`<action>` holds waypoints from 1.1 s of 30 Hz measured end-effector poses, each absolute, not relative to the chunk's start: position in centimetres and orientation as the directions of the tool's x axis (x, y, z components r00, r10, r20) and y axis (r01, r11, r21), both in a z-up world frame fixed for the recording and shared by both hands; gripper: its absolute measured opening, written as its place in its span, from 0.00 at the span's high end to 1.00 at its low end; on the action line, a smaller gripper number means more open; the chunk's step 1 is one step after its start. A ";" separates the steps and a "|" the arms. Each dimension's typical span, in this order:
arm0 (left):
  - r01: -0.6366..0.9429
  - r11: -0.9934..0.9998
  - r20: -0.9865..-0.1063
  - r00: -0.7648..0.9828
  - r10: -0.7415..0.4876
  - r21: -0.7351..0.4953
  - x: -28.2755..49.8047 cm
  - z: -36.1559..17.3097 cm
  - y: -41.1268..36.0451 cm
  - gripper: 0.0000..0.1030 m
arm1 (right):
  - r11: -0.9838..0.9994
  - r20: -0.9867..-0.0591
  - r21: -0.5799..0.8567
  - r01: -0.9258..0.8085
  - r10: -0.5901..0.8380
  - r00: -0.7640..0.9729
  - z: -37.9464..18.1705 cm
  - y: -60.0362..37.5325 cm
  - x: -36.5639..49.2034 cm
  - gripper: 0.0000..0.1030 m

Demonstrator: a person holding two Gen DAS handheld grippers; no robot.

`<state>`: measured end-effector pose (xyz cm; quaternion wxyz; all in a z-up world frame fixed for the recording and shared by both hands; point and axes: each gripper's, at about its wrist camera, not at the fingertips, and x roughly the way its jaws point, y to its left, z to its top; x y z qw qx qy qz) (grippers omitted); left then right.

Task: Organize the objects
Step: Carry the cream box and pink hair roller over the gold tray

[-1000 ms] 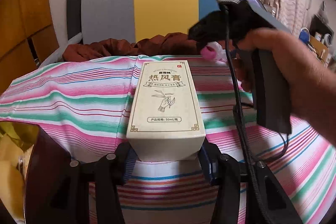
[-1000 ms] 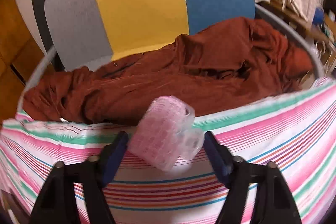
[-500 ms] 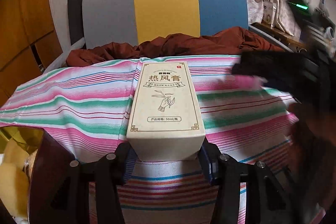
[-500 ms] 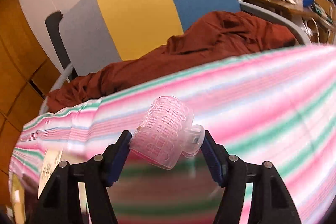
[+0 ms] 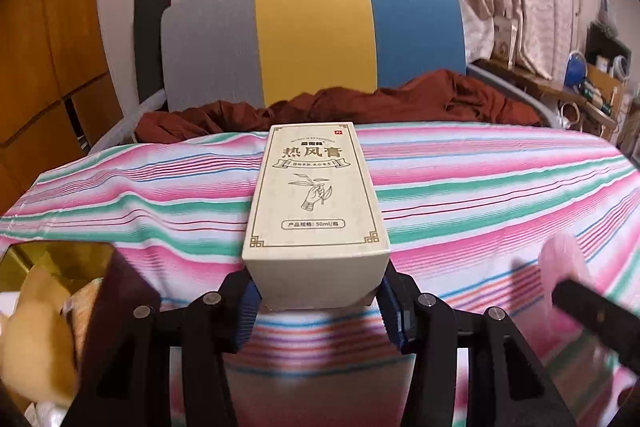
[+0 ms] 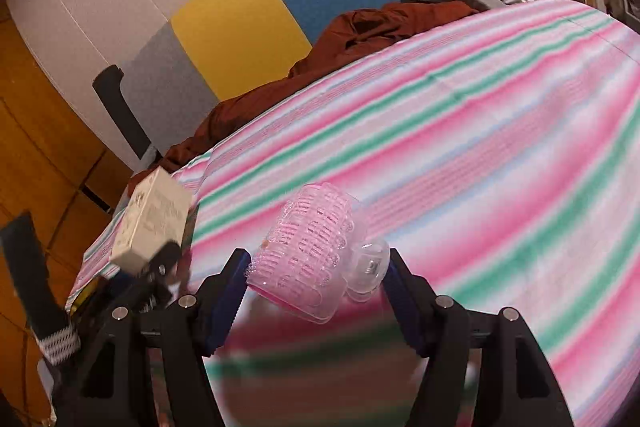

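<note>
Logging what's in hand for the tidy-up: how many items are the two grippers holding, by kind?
Cream cardboard box, in the left gripper: 1
Pink hair roller, in the right gripper: 1
Total: 2

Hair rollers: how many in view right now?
1. The pink hair roller is clamped in the right hand-held gripper, above the striped cloth. The left wrist view shows it as a pink blur at lower right. The left hand-held gripper holds a box. Others may be hidden.
</note>
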<state>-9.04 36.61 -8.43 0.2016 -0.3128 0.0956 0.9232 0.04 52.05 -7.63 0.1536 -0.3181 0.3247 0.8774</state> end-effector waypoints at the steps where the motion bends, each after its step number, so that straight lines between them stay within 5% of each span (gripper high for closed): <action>1: -0.439 -0.897 -0.605 -0.727 0.326 0.044 -8.3 -8.1 36.2 0.50 | -0.743 -0.657 0.472 -0.475 0.062 -0.751 -7.6 51.6 0.6 0.34; 17: -0.503 -0.854 -0.496 -0.713 0.496 -0.132 1.7 -2.5 26.5 0.50 | -0.825 -0.603 0.455 -0.334 -0.010 -0.798 -4.5 43.7 3.8 0.34; 33: -0.239 -0.928 -0.540 -0.760 0.363 -0.287 -1.6 -0.8 7.6 0.50 | -0.898 -0.538 0.440 0.014 -0.276 -0.796 0.1 32.8 2.0 0.34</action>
